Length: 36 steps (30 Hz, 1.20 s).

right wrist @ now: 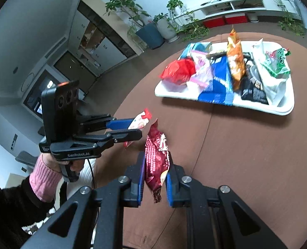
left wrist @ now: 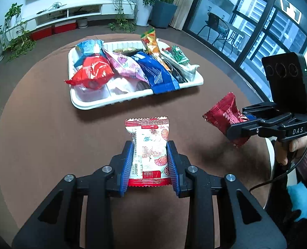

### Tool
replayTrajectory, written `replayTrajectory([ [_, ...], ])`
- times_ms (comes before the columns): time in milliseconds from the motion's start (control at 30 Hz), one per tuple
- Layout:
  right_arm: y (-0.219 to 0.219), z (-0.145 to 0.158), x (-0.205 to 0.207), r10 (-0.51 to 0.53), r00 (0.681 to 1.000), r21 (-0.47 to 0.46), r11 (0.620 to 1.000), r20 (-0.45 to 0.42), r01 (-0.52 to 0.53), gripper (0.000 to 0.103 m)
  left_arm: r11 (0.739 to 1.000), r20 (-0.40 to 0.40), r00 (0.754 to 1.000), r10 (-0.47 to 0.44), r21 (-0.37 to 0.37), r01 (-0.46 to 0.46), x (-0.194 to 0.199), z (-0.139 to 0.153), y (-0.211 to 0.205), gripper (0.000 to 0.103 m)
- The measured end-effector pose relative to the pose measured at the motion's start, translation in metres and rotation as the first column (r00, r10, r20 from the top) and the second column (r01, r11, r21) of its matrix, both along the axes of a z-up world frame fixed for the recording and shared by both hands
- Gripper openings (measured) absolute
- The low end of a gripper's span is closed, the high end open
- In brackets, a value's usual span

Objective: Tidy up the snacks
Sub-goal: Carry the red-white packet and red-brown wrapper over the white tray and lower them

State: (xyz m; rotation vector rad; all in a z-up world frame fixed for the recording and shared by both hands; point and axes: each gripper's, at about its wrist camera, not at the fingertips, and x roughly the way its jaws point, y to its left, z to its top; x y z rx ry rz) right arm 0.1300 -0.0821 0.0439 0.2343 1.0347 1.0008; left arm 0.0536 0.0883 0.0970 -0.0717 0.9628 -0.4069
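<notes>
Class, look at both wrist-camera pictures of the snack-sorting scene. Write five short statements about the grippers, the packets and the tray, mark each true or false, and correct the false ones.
1. The left gripper is clamped on a white and red snack packet. True.
2. The right gripper is empty. False: it is shut on a dark red snack packet.
3. The white tray has no snacks in it. False: several packets lie in it, among them a blue packet.
4. The tray rests on a brown table. True.
5. Both held packets are lying in the tray. False: both are held above the table, short of the tray.
</notes>
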Motion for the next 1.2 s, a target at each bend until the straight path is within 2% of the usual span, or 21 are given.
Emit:
replayTrajectory([
  [633,-0.011,0.023,0.065,-0.121,0.992,0.06,0.991,0.025,0.119,0.019,0.997,0.027,0.996,0.08,-0.019,-0.08,0.06,0.025,0.007,0.03],
  [1200,-0.02,0.019,0.097,-0.183,0.983,0.088,0.979,0.007,0.182,0.02,0.991,0.026,0.991,0.132,-0.024,-0.131,0.105,0.037,0.009,0.03],
])
